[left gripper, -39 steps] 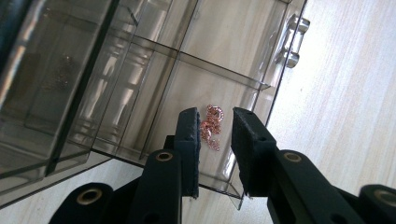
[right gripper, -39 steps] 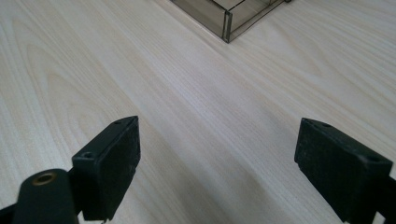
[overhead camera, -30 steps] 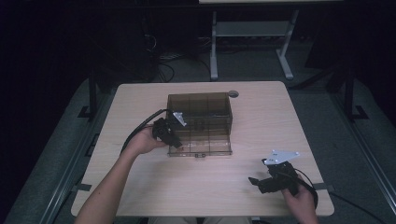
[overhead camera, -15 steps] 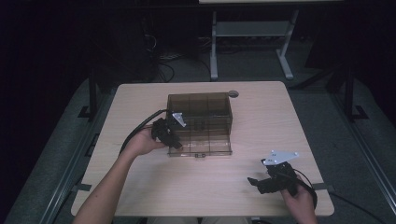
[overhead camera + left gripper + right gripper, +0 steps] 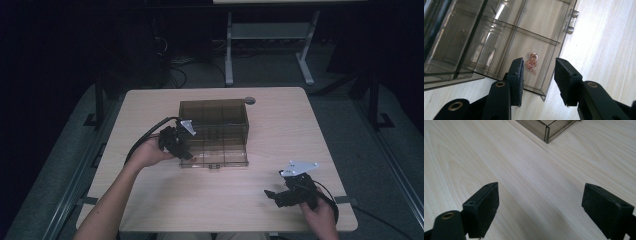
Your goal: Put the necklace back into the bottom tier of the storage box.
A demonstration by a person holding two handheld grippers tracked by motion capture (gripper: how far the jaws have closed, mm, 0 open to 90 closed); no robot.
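Left gripper [image 5: 537,80] jaws have just been opening, nothing pinched; the pink chain [image 5: 532,63] lies in the organizer box [image 5: 506,37] compartment just beyond them. Right gripper [image 5: 540,210] spread wide over bare table [image 5: 529,180]

wooden table [image 5: 150,210], grey floor [image 5: 380,150]

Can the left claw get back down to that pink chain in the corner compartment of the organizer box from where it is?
Probably yes: the left claw, jaws just opening with nothing between them, sits directly over the pink chain in the lidless corner compartment of the organizer box.
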